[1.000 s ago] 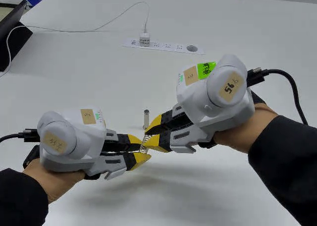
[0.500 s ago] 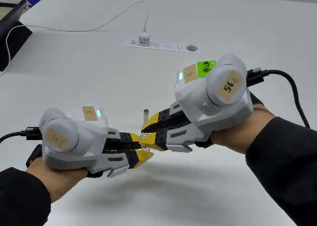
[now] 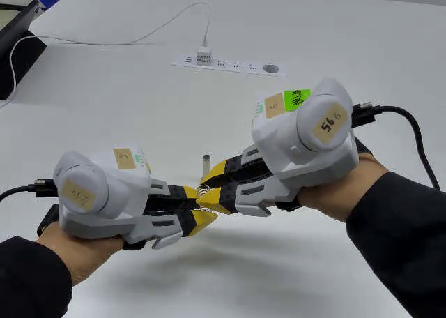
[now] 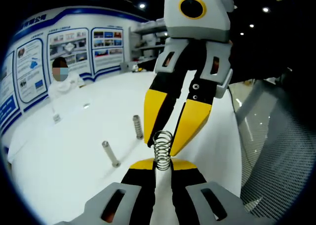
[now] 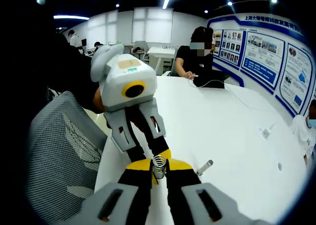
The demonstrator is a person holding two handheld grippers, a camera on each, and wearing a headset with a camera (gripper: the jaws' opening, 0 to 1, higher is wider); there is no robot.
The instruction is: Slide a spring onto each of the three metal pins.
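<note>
Spring (image 4: 162, 146) raised, held btwn L tool (image 4: 162, 165), R tool (image 5: 158, 168) — 2 pins (image 4: 110, 153).

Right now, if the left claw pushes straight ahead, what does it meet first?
The spring at its tips, then almost at once the right claw facing it; the depth between them is unclear.

I list: white table (image 3: 104, 102); on it, a white power strip (image 3: 230, 65) with one plug (image 3: 203, 54) and cable (image 3: 139, 35), far side; a metal pin (image 3: 205, 166) upright, nearer
</note>
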